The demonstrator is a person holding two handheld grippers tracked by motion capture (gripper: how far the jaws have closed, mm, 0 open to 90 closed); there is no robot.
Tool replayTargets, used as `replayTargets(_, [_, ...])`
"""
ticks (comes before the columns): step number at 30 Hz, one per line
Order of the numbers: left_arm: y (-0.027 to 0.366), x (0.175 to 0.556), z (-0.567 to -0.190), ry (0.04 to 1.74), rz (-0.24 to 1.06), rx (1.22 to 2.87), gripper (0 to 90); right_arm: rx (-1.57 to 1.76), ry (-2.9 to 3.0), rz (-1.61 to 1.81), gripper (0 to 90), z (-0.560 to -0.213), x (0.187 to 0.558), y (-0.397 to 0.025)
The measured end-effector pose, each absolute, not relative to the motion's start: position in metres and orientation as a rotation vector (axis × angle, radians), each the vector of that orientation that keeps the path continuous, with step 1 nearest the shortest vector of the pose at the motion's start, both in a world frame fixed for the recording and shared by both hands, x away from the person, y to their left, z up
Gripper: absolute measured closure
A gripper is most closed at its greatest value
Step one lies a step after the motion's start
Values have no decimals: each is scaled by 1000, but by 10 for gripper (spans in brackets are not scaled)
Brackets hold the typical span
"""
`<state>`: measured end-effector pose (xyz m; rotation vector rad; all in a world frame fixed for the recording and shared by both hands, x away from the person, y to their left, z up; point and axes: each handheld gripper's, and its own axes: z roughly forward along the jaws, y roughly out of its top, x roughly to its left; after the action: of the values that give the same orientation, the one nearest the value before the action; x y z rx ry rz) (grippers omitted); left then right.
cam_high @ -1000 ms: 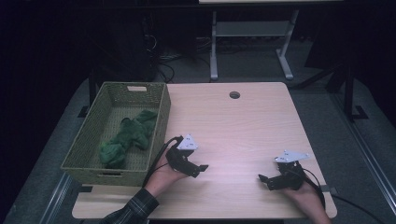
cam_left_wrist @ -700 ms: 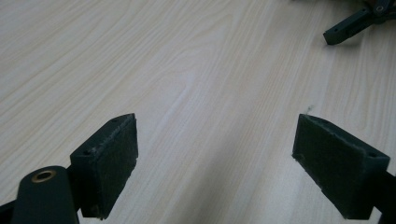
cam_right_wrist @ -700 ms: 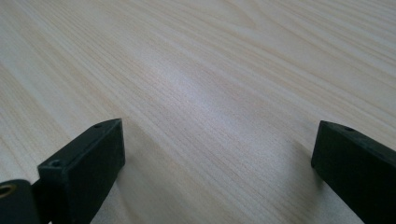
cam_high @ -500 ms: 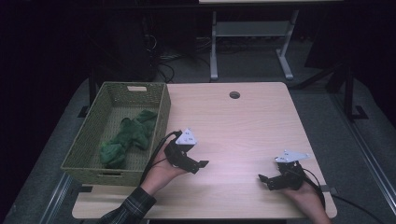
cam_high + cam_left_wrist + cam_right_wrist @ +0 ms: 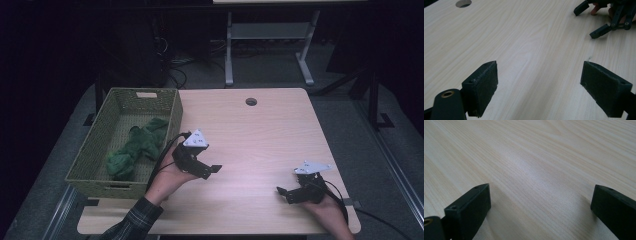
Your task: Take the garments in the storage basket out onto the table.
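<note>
A woven green basket (image 5: 90, 165) stands on the table's left side, and a crumpled green cloth (image 5: 135, 147) lies inside it. Just right of the basket a hand holds my left gripper (image 5: 214, 171) low over the wood, jaws pointing right. In the left gripper view the left gripper (image 5: 541, 87) is open with bare table between its pads (image 5: 482, 85). Near the front right edge my right gripper (image 5: 282, 194) points left. It is open over bare wood (image 5: 539, 212). The right gripper (image 5: 609, 20) also appears far off in the left gripper view.
The light wooden table (image 5: 260, 135) has a round cable hole (image 5: 251, 101) near its far edge. A white metal stand (image 5: 270, 45) and cables are on the floor behind the table. A plaid sleeve (image 5: 132, 222) comes in at the front left.
The left gripper has shifted slightly away from the table's front edge. The right gripper has stayed in place.
</note>
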<state>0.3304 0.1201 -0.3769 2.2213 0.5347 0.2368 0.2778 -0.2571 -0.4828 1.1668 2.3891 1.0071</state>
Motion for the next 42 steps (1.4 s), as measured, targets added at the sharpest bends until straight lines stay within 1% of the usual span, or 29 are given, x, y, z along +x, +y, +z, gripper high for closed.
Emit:
replayTargets(17, [138,349,-356,549,250,2200,144,1172,2385,1010,25,-483,278,-257])
replayTargets(26, [167,358,-341,589,296,2174,144,1165,2385,1010,25,-483,278,-257])
replayTargets(37, [193,365,-337,651,329,2165,145,1164,2385,1009,25,-483,278,-258])
replayTargets(40, [201,367,-337,664,335,2154,171,1164,2385,1009,25,-483,278,-258])
replayTargets(42, [202,368,-337,670,336,2149,172,1164,2385,1009,26,-483,278,-258])
